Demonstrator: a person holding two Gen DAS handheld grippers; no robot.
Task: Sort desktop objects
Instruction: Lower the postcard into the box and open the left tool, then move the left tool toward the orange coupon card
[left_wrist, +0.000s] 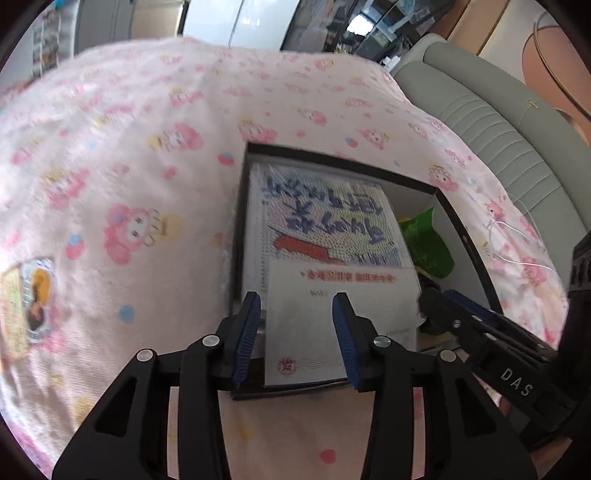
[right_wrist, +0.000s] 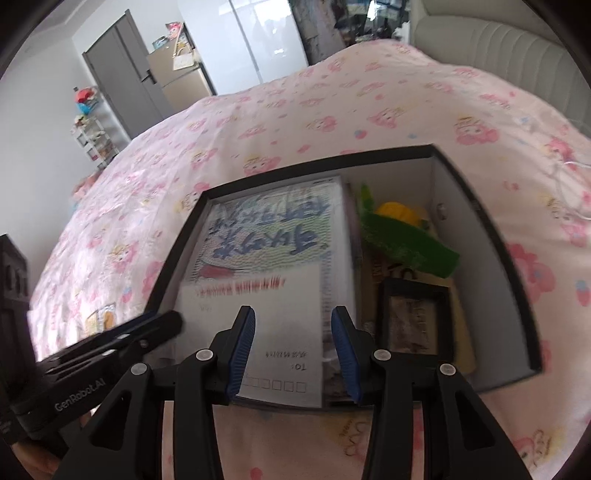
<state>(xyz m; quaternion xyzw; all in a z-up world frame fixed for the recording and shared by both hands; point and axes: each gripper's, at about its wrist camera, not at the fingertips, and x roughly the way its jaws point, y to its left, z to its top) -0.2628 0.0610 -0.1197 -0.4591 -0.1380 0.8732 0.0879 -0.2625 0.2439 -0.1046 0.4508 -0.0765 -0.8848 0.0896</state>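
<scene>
While both tongs hung open and empty, the left tongs (left_wrist: 295, 332) and right tongs (right_wrist: 293, 345) hovered over the near end of a black-rimmed box (right_wrist: 480, 221). Inside it lay a printed booklet (right_wrist: 266, 258), with a green packet (right_wrist: 406, 243) and small dark frame (right_wrist: 413, 317) beside it. Pink cartoon-print bedding (left_wrist: 129, 166) lay beneath; a sticker card (left_wrist: 29, 306) rested well apart.

Between my left fingers (left_wrist: 251, 332) lies the booklet (left_wrist: 325, 240), filling the box (left_wrist: 465, 229) ahead of them. Beyond my right fingers (right_wrist: 345, 343), a green packet (right_wrist: 406, 243) and dark frame (right_wrist: 415, 317) crowd the box's right side. Left of my left fingers the pink blanket (left_wrist: 129, 147) is bare but for a small card (left_wrist: 29, 302).
</scene>
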